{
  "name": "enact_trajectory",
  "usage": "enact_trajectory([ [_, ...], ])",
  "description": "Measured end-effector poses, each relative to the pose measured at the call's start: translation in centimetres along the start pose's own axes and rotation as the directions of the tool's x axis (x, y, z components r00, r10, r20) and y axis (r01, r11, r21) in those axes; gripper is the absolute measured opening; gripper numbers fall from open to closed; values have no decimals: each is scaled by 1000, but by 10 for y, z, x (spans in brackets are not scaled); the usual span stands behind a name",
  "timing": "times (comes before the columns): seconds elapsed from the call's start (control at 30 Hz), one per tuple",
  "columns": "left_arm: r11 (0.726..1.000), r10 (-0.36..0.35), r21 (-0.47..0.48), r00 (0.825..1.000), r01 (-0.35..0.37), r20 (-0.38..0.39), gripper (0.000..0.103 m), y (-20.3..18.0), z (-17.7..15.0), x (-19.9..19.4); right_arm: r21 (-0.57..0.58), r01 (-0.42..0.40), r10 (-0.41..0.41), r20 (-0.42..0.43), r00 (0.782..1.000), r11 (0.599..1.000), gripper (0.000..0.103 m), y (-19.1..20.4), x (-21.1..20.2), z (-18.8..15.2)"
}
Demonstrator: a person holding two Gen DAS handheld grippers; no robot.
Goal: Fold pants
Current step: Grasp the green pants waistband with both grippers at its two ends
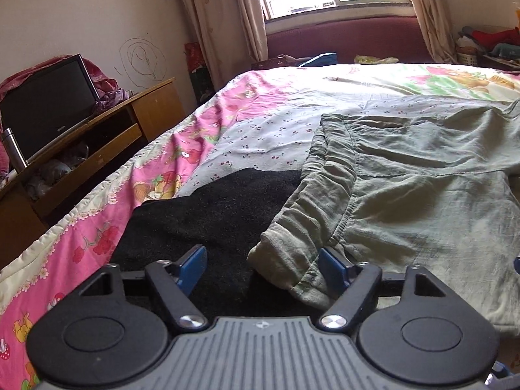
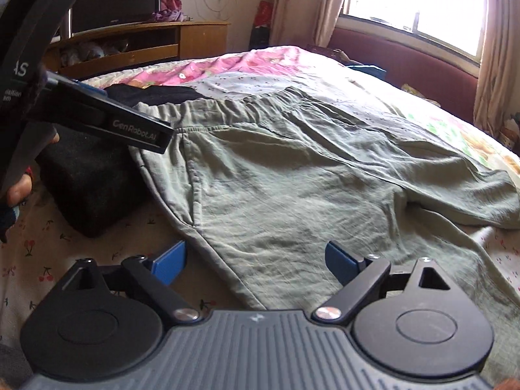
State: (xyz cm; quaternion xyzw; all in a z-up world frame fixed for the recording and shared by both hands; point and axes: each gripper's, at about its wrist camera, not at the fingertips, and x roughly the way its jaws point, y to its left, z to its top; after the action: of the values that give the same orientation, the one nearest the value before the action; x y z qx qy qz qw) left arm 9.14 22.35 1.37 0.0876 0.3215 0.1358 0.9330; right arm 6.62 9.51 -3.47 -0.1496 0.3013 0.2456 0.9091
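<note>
Left wrist view, left to right: wooden TV stand [image 1: 97,136] with a dark screen [image 1: 48,97] by the wall, then the bed's pink cartoon-print quilt [image 1: 97,221], then a black cloth [image 1: 201,214] lying on it, then the grey-green pants [image 1: 422,195] spread flat across the bed, waistband towards the black cloth and overlapping its edge. Left gripper [image 1: 263,268] jaws wide apart, straddling the near waistband corner; blue pads not pressing on the fabric, nothing gripped. Right wrist view: left gripper's arm [image 2: 97,117] comes in from the left edge over the waistband, with fingers [image 2: 19,188] of the person's hand behind it; black cloth just below it, pants filling the centre and running off right, legs towards the window side. Right gripper [image 2: 256,261] also wide apart, the side seam edge of the pants between the jaws, pads clear of the cloth, holding nothing. Curtained window [image 2: 422,3] far right.
</note>
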Motion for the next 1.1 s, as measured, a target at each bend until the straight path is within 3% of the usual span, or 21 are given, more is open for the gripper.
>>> enact_trajectory([
  [0.13, 997, -66, 34, 998, 65, 18, 73, 1, -2, 1, 20, -11, 11, -15, 1000, 1000, 62, 1, 22, 9],
  [0.2, 993, -114, 21, 993, 113, 21, 61, 5, 0, 0, 59, -34, 35, -19, 999, 998, 30, -6, 24, 13],
  [0.27, 987, -158, -23, 987, 158, 17, 49, 11, 2, -1, 76, -40, 42, -27, 999, 996, 12, -9, 22, 18],
  [0.3, 985, -167, -41, 986, 167, 21, 45, 14, 2, -3, 74, -42, 44, -28, 999, 996, 10, -9, 20, 18],
  [0.33, 984, -171, -57, 985, 172, 24, 35, 17, 2, -5, 66, -47, 49, -28, 998, 997, 9, -8, 16, 18],
  [0.47, 968, -219, -124, 975, 220, 26, 33, 36, -5, -21, 27, -68, 69, -31, 997, 997, 9, 1, -1, 16],
  [0.63, 978, -200, -66, 980, 199, -16, 34, 35, -15, -23, -43, -87, 84, -82, 993, 995, 11, 10, 10, 7],
  [0.73, 980, -192, -56, 981, 192, 7, 37, 38, -7, -33, -54, -94, 89, -99, 991, 994, 21, 6, 6, 16],
  [0.77, 978, -199, -55, 979, 201, 34, 37, 41, -2, -39, -46, -110, 106, -90, 990, 993, 32, 1, 1, 19],
  [0.8, 975, -210, -55, 976, 213, 50, 37, 43, 3, -43, -29, -128, 126, -73, 989, 991, 40, -6, -6, 22],
  [0.9, 967, -247, -46, 964, 252, 103, 49, 46, 27, -45, 16, -158, 158, -23, 987, 987, 50, -38, -24, 33],
  [1.0, 961, -271, -10, 950, 276, 156, 58, 39, 61, -33, 26, -146, 146, -18, 989, 989, 53, -80, -18, 46],
  [1.1, 952, -300, -8, 938, 306, 175, 66, 32, 94, -8, -5, -86, 86, -23, 996, 996, 53, -123, 11, 62],
])
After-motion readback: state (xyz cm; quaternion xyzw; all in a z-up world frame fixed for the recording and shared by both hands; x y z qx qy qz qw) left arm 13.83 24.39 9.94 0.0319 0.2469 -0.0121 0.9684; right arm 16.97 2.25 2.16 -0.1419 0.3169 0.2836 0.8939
